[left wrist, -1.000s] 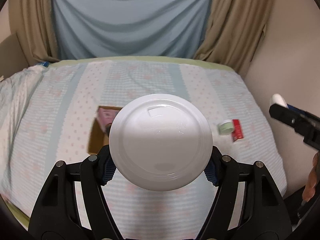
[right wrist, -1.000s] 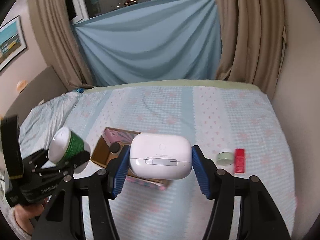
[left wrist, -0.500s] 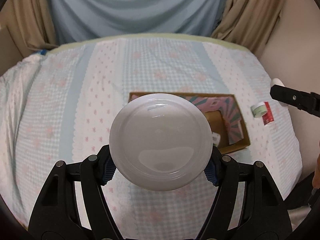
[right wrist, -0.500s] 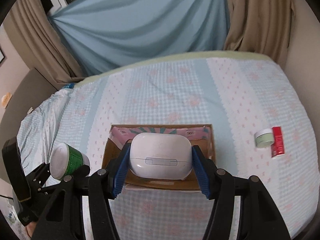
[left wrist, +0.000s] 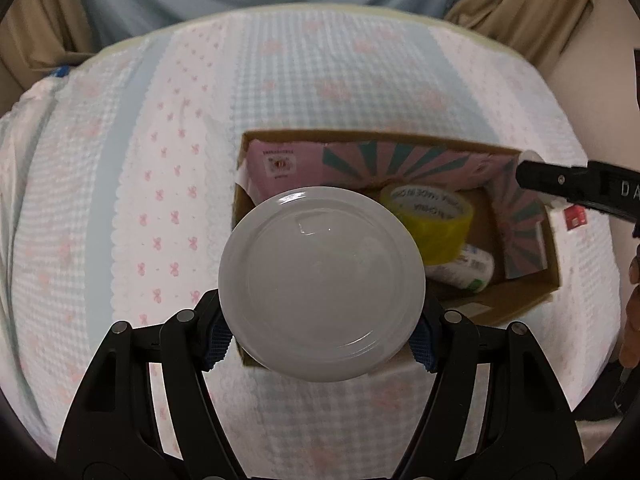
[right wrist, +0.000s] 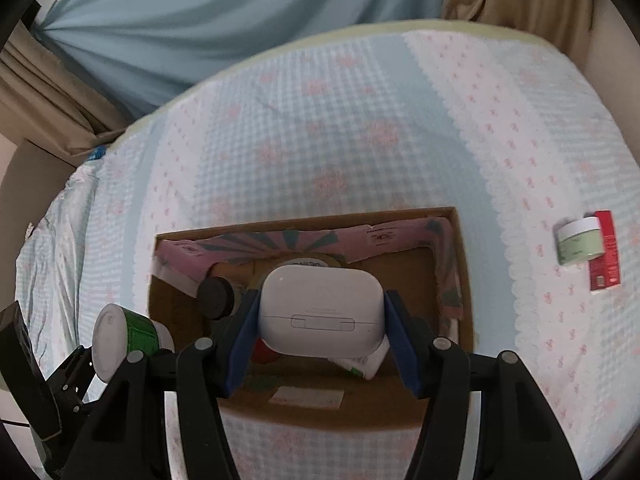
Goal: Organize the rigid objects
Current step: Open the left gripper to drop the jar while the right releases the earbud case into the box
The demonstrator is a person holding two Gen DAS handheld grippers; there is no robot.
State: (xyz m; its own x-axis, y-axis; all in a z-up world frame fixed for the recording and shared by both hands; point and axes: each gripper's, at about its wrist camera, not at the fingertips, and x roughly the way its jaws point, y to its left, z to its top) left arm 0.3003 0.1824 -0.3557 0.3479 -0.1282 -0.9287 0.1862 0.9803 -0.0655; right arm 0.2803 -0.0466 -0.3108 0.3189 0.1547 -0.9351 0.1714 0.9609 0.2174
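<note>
I have both grippers loaded above the cardboard box [right wrist: 460,280], which sits at centre frame on the bedspread [right wrist: 320,140]. My left gripper [left wrist: 322,322] is clamped on a white-lidded green jar [left wrist: 322,284], low in the left wrist view over the box's near left corner. My right gripper [right wrist: 320,334] squeezes a white earbud case [right wrist: 320,312] over the box's middle. Inside already lie a yellow tape roll [left wrist: 434,220], a black-capped bottle [right wrist: 216,298] and a white tube [left wrist: 464,270]. Still out, I judge, are a small green jar [right wrist: 580,246] and a red box [right wrist: 606,250], touching at the right edge.
</note>
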